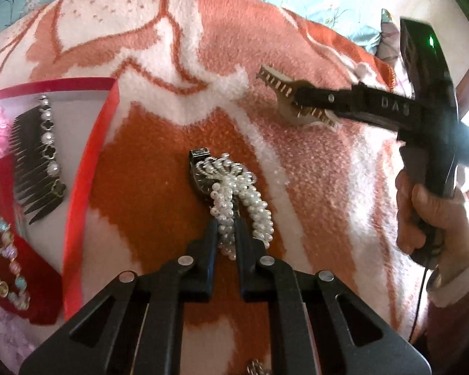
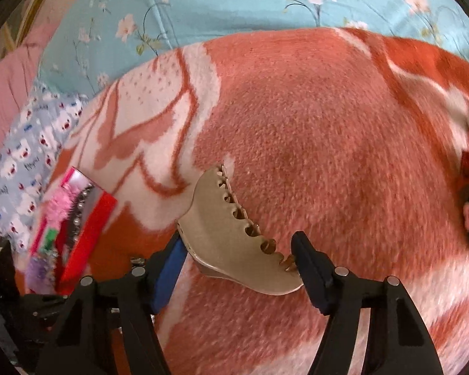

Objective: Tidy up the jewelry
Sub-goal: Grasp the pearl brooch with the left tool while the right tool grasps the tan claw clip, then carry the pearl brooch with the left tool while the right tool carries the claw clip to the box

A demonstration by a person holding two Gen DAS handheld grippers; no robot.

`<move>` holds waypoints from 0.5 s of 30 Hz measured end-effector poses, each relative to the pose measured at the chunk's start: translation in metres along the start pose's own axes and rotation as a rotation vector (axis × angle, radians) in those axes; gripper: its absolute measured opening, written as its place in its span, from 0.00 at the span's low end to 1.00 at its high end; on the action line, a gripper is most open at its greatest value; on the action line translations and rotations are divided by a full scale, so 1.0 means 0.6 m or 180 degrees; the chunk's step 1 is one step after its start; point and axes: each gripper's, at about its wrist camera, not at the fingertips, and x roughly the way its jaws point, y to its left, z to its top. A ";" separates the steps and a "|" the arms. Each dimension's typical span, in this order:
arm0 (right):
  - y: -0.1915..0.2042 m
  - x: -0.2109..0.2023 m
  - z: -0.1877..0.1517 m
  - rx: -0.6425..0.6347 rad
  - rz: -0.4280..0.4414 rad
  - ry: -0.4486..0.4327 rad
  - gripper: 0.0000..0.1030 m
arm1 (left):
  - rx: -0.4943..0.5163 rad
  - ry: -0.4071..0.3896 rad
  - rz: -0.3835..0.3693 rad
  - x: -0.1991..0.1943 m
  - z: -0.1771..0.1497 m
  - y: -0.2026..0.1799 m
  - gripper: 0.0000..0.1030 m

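Below, two grippers work over a plush orange-and-white blanket (image 1: 159,162). Left gripper (image 1: 226,234): jaws drawn narrow on a looped pearl strand (image 1: 234,200), which lies on the blanket, draped over a watch (image 1: 200,172). The strand is judged light, limp and prone to snag in the pile; pinching several beads together, as shown, seems the safest hold. Right gripper (image 2: 237,247): jaws set fairly wide, clamped on a tan claw clip (image 2: 234,234) and carrying it above the blanket. The clip is judged rigid and smooth, so it may twist; a grip across its broad body suits it, not across its teeth. At the left stands a red-rimmed tray (image 1: 87,168) holding a dark comb (image 1: 34,162) and a bead bracelet (image 1: 6,259). Beyond the blanket lies a blue floral sheet (image 2: 234,0); the soft bed will yield under pressure.
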 end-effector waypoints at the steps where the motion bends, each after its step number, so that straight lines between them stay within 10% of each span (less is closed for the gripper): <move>1: 0.002 -0.004 -0.004 0.0021 0.0010 -0.0011 0.67 | -0.0001 -0.0028 -0.0006 -0.010 -0.004 0.000 0.08; 15: 0.058 -0.078 -0.084 0.0281 0.0369 -0.0194 0.67 | -0.0079 -0.0420 -0.0040 -0.134 -0.024 0.014 0.08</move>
